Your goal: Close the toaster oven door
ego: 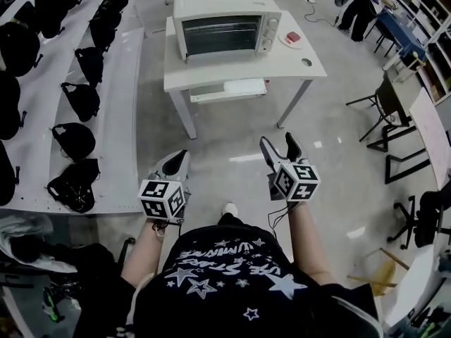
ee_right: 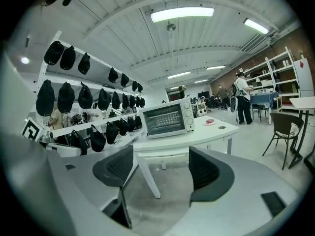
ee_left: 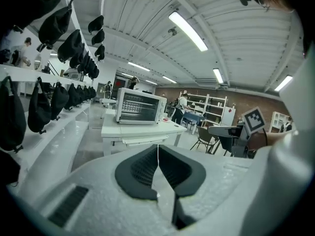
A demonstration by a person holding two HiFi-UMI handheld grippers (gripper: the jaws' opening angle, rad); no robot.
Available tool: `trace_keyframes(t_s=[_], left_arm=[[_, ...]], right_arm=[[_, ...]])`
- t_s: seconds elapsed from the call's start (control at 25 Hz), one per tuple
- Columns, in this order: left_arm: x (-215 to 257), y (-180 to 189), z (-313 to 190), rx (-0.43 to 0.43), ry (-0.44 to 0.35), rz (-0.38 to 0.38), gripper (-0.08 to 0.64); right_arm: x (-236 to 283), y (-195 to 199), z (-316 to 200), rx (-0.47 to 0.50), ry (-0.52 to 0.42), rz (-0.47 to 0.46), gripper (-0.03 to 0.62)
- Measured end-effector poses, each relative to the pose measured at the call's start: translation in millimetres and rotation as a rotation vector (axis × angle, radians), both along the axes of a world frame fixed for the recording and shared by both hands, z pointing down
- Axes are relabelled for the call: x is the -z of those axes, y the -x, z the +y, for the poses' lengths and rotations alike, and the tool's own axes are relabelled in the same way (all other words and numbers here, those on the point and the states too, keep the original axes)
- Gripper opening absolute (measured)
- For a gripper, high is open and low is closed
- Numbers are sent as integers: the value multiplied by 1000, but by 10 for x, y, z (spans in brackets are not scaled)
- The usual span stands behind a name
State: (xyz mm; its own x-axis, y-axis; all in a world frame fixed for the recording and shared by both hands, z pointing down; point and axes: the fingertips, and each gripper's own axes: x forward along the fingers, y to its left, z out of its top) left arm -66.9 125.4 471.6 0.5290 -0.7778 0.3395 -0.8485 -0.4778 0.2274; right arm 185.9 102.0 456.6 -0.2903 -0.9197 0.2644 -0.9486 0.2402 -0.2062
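Flanking toaster oven (ego: 225,21): bags (ego: 74,141); chairs (ego: 386,96)

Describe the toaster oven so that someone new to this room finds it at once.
A white table stands apart, right of the shelves of black bags. On it sits the toaster oven, a white box with a dark glass door and knobs at its right. Only a small red thing lies beside it.
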Motion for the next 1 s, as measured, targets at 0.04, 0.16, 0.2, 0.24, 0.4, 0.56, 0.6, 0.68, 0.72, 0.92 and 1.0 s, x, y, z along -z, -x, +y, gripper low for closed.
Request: trace_keyframes(t_s=[0.04,0.16,0.2,0.24,0.4,0.56,0.6,0.68,0.72,0.92,1.0], left_arm=[[-11,-32,-69,13,2,-2,23],[-61,-106,-236,57,15,-2,23],[-75,-128,-280,69,20,-2,23],[-88,-150,-314,79,25,-4,23],[-148,-223,-413,96,46,-23,23],[-252,-229,-601,101,69,-35,23],[-285,-225,-640,100,76,-38,23],[-353,-211,-727,100,86,-46,23],[-386,-204,-784,101,89,-47,23],[-533,-130,-1113,105,91,-58,23],[-594,-80,-1264,118,94,-61,23]], right_arm=[[-20,-56,-83,7,4,1,336],[-121,-170,-290,29,22,-6,334],[-166,-199,-347,33,31,-9,331],[-211,-226,-396,35,41,-13,325],[-371,-301,-547,36,74,-28,302],[-529,-269,-763,57,94,2,307],[-580,-251,-808,60,104,6,307],[-680,-227,-900,58,124,3,308],[-725,-225,-955,53,132,3,308],[-928,-265,-1242,4,136,39,288],[-1024,-261,-1366,-4,146,61,288]])
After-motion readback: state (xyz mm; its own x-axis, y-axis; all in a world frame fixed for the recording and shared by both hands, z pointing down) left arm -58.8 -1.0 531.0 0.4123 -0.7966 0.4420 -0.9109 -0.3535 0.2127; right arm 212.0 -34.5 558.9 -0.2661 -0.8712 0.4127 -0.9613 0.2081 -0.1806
